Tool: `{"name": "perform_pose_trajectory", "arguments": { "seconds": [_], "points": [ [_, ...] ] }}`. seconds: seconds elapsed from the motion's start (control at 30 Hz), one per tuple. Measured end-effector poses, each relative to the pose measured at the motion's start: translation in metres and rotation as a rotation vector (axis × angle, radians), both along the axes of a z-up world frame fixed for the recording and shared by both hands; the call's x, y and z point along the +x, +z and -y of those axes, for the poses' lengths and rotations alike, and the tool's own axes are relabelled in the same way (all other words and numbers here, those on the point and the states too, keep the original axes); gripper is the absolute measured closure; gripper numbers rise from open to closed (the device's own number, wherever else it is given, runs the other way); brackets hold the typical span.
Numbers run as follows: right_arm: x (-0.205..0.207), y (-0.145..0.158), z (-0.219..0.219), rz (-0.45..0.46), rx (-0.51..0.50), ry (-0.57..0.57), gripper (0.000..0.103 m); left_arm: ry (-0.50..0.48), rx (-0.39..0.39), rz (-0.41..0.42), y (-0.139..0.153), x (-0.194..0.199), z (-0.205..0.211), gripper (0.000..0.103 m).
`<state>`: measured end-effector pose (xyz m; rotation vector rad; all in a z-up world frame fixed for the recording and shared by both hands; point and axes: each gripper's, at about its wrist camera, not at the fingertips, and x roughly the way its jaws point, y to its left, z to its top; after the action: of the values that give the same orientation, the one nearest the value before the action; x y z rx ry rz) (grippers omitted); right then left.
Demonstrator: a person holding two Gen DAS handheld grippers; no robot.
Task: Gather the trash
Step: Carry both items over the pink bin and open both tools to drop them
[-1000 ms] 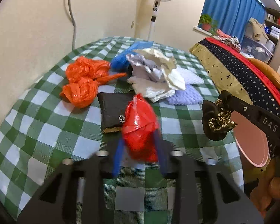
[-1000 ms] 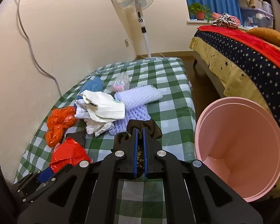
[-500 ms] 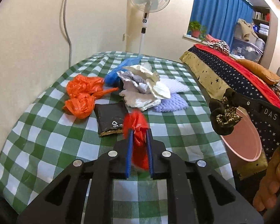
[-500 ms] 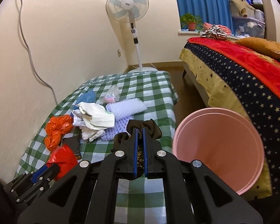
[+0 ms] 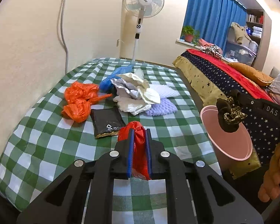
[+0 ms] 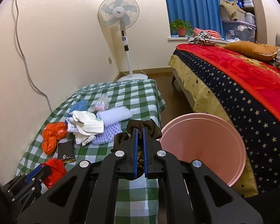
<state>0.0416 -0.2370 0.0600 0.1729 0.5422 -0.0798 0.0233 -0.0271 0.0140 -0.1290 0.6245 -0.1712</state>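
My left gripper (image 5: 139,130) is shut on a red plastic bag (image 5: 138,140) and holds it above the green checked table (image 5: 46,140). My right gripper (image 6: 139,129) is shut on a dark brown wad with gold print (image 6: 153,127), held beside the rim of the pink bin (image 6: 205,145). In the left wrist view that wad (image 5: 228,116) hangs over the pink bin (image 5: 233,141). On the table lie orange bags (image 5: 78,100), a black packet (image 5: 107,122), crumpled white paper (image 5: 138,93), purple foam net (image 5: 162,108) and a blue bag (image 5: 108,81).
A bed with a starred blanket (image 6: 242,97) stands right of the bin. A standing fan (image 6: 121,22) is by the far wall behind the table. A cable (image 5: 64,28) runs down the wall on the left. Brown floor (image 6: 169,91) lies between table and bed.
My left gripper has closed on the red bag and lifted it off the table. Both grippers have risen and drawn back; the right one has moved toward the bin.
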Motion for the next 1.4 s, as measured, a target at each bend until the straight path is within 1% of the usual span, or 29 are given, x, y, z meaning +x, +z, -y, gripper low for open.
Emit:
{"name": "perform_pose_trajectory", "arguments": {
  "seconds": [0.2, 0.37, 0.7, 0.83, 1.1, 1.27, 1.4],
  "points": [
    [-0.003, 0.007, 0.015, 0.009, 0.005, -0.050, 0.098, -0.036, -0.012, 0.008, 0.007, -0.002, 0.009, 0.092],
    [-0.002, 0.012, 0.032, 0.020, -0.003, -0.102, 0.098, -0.084, -0.018, 0.018, 0.016, 0.002, 0.025, 0.091],
    [0.010, 0.016, 0.067, 0.048, -0.039, -0.228, 0.098, -0.205, -0.058, 0.057, 0.028, 0.027, 0.073, 0.092],
    [0.013, 0.013, 0.084, 0.047, -0.028, -0.278, 0.098, -0.261, -0.075, 0.072, 0.030, 0.039, 0.094, 0.092],
    [0.021, 0.000, 0.106, 0.025, -0.025, -0.354, 0.098, -0.382, -0.118, 0.075, 0.024, 0.072, 0.140, 0.092],
    [0.024, -0.011, 0.116, 0.002, -0.024, -0.395, 0.098, -0.439, -0.131, 0.055, 0.010, 0.086, 0.164, 0.092],
    [0.026, -0.018, 0.123, -0.006, -0.007, -0.422, 0.098, -0.464, -0.149, 0.025, -0.003, 0.095, 0.171, 0.092]
  ]
}}
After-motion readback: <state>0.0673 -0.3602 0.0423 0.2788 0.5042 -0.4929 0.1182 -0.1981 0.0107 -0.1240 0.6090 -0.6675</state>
